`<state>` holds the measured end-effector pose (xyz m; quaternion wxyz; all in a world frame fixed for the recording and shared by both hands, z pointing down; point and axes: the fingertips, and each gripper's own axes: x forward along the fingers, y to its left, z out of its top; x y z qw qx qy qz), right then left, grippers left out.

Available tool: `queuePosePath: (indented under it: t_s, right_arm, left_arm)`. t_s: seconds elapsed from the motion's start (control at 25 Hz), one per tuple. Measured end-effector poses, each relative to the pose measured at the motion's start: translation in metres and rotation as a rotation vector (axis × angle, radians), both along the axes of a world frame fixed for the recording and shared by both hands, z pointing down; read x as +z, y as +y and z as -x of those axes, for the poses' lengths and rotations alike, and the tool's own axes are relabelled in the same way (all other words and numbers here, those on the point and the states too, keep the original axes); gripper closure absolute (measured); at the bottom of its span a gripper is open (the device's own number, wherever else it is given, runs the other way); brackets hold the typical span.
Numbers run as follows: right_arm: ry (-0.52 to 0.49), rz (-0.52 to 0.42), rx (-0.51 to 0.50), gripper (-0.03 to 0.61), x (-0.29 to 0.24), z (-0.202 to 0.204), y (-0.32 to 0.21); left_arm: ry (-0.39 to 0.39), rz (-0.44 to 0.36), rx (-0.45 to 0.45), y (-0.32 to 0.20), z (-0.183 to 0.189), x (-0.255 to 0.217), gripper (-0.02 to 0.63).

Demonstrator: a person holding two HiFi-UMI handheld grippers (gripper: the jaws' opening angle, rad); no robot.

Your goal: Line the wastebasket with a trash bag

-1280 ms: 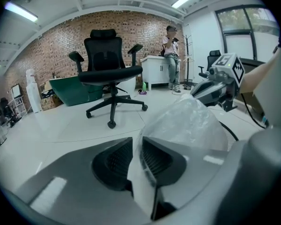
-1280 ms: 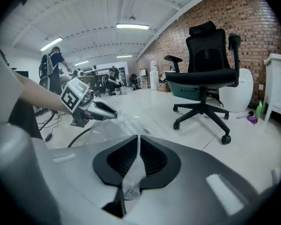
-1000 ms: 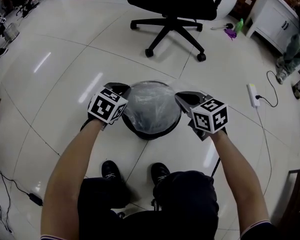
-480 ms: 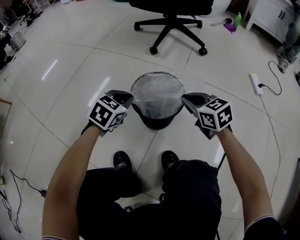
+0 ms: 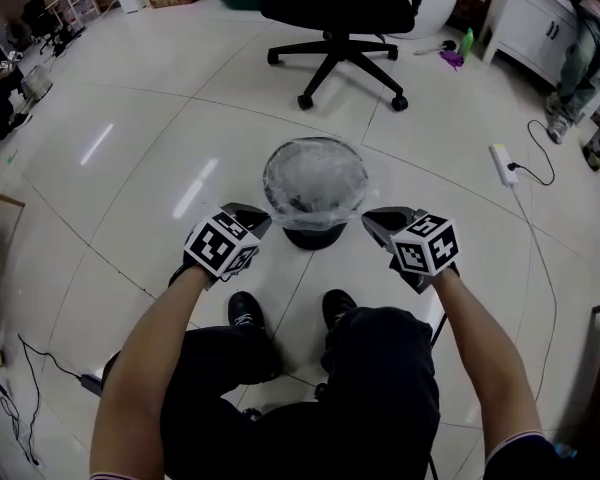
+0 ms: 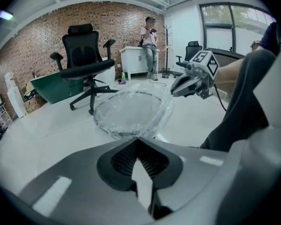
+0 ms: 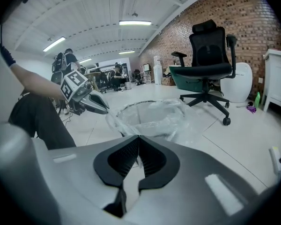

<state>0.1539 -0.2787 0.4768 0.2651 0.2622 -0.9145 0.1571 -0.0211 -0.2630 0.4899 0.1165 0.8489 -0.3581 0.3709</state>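
Note:
A black wastebasket (image 5: 313, 230) stands on the floor in front of my feet. A clear trash bag (image 5: 315, 178) lines it and folds over the rim. My left gripper (image 5: 259, 214) hangs just left of the basket on its near side, shut with nothing in it. My right gripper (image 5: 371, 219) mirrors it on the right, also shut and empty. Neither touches the bag. In the left gripper view the shut jaws (image 6: 137, 139) point at the bagged basket (image 6: 129, 111), with the right gripper (image 6: 174, 92) beyond. The right gripper view shows its shut jaws (image 7: 138, 138), the basket (image 7: 150, 116) and the left gripper (image 7: 103, 109).
A black office chair (image 5: 342, 13) stands behind the basket. A white power strip (image 5: 504, 163) with a cable lies at the right. A white cabinet (image 5: 532, 18) and a person (image 5: 580, 53) are at the far right. Another cable (image 5: 35, 368) trails at the left. My shoes (image 5: 246, 310) are near the basket.
Both grippers have drawn back from the basket's rim towards my body and sunk slightly. They stayed shut. The basket now sits farther ahead of them.

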Motion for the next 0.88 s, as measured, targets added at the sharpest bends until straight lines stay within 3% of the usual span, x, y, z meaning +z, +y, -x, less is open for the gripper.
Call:
queuePosePath:
  t_s: [0.44, 0.88]
  right_arm:
    - [0.038, 0.109, 0.025, 0.574, 0.060, -0.008, -0.005]
    - [0.012, 0.154, 0.037, 0.572, 0.084, -0.006, -0.031]
  left_arm:
    - [0.020, 0.091, -0.055, 0.007, -0.008, 0.062, 0.601]
    - [0.091, 0.101, -0.108, -0.020, -0.013, 0.085, 0.601]
